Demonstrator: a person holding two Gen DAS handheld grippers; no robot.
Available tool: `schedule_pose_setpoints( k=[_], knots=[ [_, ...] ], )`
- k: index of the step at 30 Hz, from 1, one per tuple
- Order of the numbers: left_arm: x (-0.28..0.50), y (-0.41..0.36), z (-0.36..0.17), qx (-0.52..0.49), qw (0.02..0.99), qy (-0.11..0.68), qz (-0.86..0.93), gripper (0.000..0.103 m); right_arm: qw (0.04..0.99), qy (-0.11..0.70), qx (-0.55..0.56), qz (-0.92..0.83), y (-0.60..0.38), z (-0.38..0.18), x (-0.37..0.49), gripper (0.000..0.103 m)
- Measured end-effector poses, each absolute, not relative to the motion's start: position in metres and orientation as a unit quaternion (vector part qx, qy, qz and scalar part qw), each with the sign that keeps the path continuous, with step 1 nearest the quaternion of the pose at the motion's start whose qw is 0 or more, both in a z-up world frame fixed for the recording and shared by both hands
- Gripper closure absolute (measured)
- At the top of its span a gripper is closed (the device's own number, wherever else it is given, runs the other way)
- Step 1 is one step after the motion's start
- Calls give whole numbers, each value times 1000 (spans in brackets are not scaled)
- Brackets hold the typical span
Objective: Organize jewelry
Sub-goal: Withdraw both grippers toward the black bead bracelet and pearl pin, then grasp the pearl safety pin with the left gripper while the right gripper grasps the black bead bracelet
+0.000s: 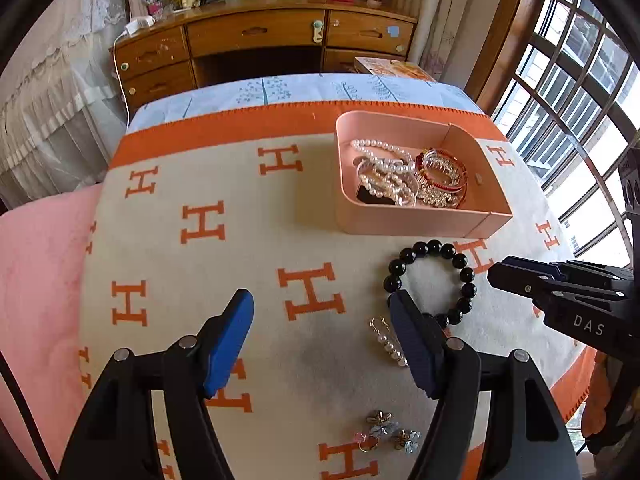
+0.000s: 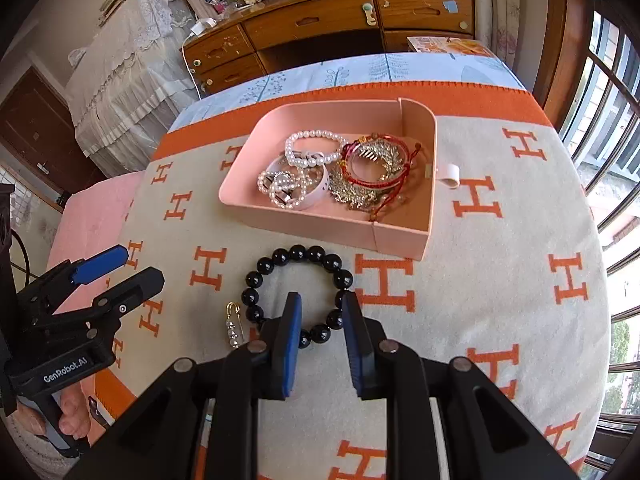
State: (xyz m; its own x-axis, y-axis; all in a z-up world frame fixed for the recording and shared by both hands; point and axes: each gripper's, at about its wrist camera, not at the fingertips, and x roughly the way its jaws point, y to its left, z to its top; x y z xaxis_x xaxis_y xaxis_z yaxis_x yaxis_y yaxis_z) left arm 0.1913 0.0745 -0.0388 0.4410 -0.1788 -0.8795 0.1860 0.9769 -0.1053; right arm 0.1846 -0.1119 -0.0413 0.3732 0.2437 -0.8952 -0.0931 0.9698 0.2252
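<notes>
A pink tray on the H-patterned blanket holds pearl strands, a red-and-gold bangle and other pieces. A black bead bracelet lies in front of the tray. My right gripper is open, its fingers straddling the bracelet's near beads; it also shows in the left wrist view. A pearl pin lies left of the bracelet. Small flower earrings lie nearer. My left gripper is open and empty; it also shows in the right wrist view.
The blanket covers a table with a pink cloth on the left. A wooden dresser stands behind, windows on the right, a lace-covered bed at the left.
</notes>
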Motion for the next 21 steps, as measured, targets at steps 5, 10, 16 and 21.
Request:
schedule_pose_setpoints(
  k=[5, 10, 16, 21],
  knots=[
    [191, 72, -63, 5, 833, 542, -111, 34, 815, 570, 65, 81, -110, -64, 197, 82],
    [188, 65, -75, 15, 822, 556, -121, 34, 816, 573, 48, 62, -106, -78, 210, 82],
    [189, 51, -82, 21, 807, 574, -134, 38, 836, 544, -1, 66, -100, -79, 204, 88],
    [196, 44, -92, 6, 783, 608, -129, 57, 838, 542, 21, 67, -119, -78, 190, 88]
  ],
)
